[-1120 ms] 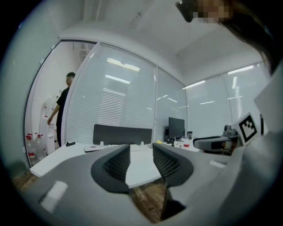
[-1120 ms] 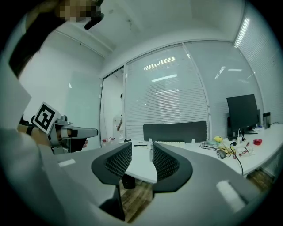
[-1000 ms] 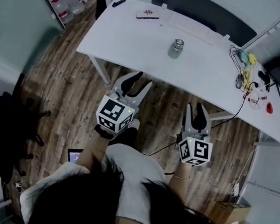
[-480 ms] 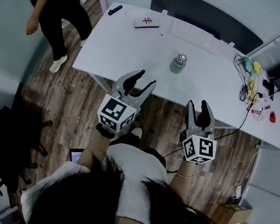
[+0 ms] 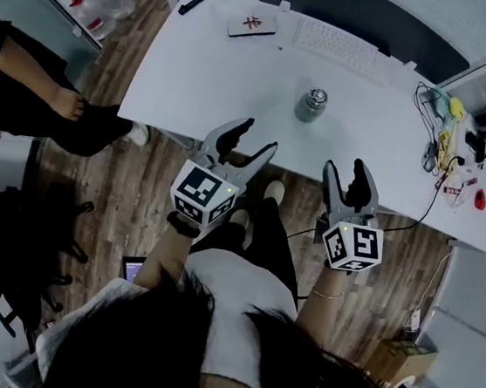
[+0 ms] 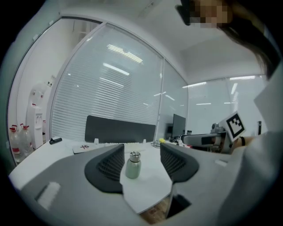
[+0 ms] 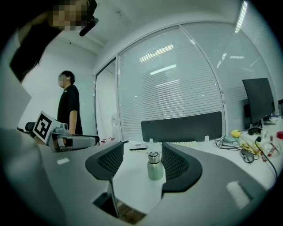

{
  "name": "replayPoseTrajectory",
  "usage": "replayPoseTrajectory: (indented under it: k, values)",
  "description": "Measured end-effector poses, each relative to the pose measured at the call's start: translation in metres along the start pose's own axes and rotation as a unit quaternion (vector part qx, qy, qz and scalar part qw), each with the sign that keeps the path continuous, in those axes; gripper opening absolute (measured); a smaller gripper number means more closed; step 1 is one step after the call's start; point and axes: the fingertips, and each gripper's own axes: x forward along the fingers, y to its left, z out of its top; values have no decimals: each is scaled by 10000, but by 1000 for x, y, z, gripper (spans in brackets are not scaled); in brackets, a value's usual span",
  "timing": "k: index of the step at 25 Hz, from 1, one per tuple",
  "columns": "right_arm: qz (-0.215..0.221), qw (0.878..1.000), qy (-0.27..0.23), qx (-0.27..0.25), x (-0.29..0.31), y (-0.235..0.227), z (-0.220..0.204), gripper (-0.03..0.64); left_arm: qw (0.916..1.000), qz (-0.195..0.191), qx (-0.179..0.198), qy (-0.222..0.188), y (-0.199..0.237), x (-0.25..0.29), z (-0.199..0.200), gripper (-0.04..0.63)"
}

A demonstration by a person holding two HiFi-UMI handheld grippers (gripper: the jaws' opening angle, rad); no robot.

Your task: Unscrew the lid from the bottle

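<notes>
1. Bottle [image 5: 311, 105] stands upright on table [image 5: 214, 71], lid [image 5: 318, 94] on, ahead of both grippers, well apart.
2. Left gripper [image 5: 258, 138] and right gripper [image 5: 346, 170]: jaws spread, just been opening, empty; neither clearly nearer.

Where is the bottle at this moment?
In the head view the bottle stands upright on the desk, just right of picture centre, on the near side of the keyboard.

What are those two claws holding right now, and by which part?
Nothing. The left claw and right claw are both empty, their jaws apart and just now opening wider. The bottle stands on the table ahead, lid on, untouched.
</notes>
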Motion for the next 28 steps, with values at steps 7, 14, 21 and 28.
replayPoseTrajectory:
  k: [7,14,21,28]
  values:
    - [321,9993,84,164,50,-41,-3,259,10000,86,-36,6,24,56,1,288]
    - [744,9969,197,167,114,-70,5,272,9997,200,-27,-162,60,119,25,298]
    - [1131,9930,277,192,151,-88,13,272,9998,114,-137,-110,71,152,25,308]
    - [1326,9902,347,264,171,-91,13,272,9999,-33,-158,-39,77,165,18,321]
